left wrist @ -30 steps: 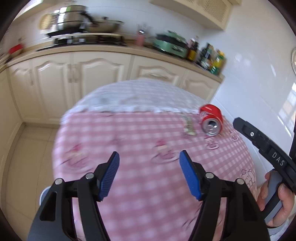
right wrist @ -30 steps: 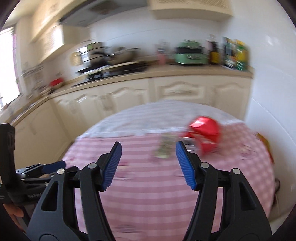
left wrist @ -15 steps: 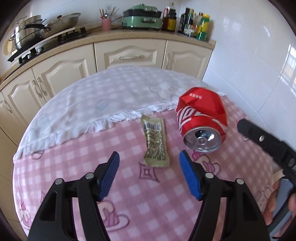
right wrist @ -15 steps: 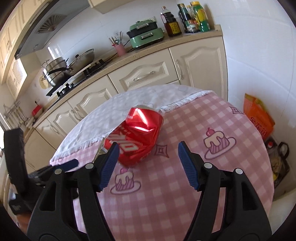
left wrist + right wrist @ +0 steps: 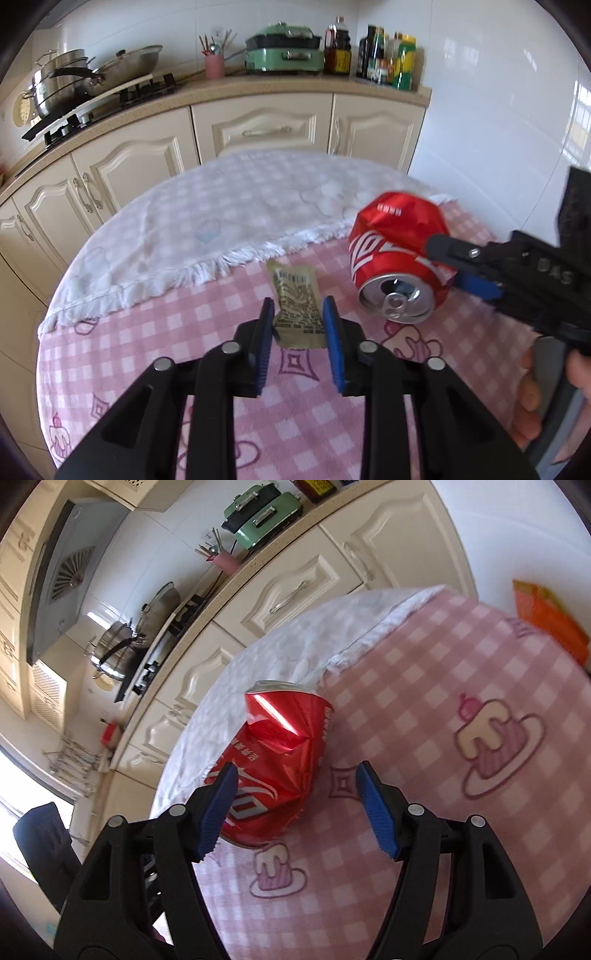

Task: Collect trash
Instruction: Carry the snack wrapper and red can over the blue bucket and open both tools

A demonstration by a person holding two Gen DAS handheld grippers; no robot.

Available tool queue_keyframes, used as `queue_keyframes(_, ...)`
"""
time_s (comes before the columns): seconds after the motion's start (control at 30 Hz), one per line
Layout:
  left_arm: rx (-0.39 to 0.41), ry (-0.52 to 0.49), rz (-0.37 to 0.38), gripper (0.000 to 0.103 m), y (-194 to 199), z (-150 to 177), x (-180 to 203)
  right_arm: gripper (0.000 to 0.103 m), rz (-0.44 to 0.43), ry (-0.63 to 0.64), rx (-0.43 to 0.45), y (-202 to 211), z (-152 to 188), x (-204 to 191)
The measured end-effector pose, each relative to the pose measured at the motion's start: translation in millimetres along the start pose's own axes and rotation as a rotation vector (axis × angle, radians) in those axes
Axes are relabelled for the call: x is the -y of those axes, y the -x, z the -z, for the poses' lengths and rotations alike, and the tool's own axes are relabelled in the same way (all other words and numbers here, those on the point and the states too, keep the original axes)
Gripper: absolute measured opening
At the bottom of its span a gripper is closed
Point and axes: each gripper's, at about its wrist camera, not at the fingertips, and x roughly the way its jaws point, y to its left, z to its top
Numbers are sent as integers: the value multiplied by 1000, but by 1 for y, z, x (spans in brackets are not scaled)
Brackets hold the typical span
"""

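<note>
On the desk (image 5: 207, 384), covered by a pink checked cloth, a sachet (image 5: 297, 310) lies flat and is pinched at its near end by the left hand-held gripper (image 5: 298, 323), whose pads are drawn together on it. Just right of the sachet, a crushed red can (image 5: 275, 768) lies on its side between the parted pads of the right hand-held gripper (image 5: 295, 784); contact cannot be told.

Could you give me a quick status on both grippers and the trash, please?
Left gripper shut on wrapper. Right gripper open around crushed can, not gripping. Nothing in the way.
</note>
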Motion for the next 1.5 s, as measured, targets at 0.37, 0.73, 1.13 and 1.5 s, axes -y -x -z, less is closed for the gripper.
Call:
queue_keyframes(0.37,30,41,37,3,32,22,-26,19,-64,104,-19,0,13,-35)
queue_keyframes(0.73,139,157,31,3,98,51,-86,18,37,492,111,18,78,-144)
queue_keyframes(1.13,228,332,-80,3,186,144,-207,18,-105,653,-6,-20,175,-252)
queue_keyframes(1.5,190,568,-235,3,221,263,-337,18,-231,831,-209,-104,317,-358)
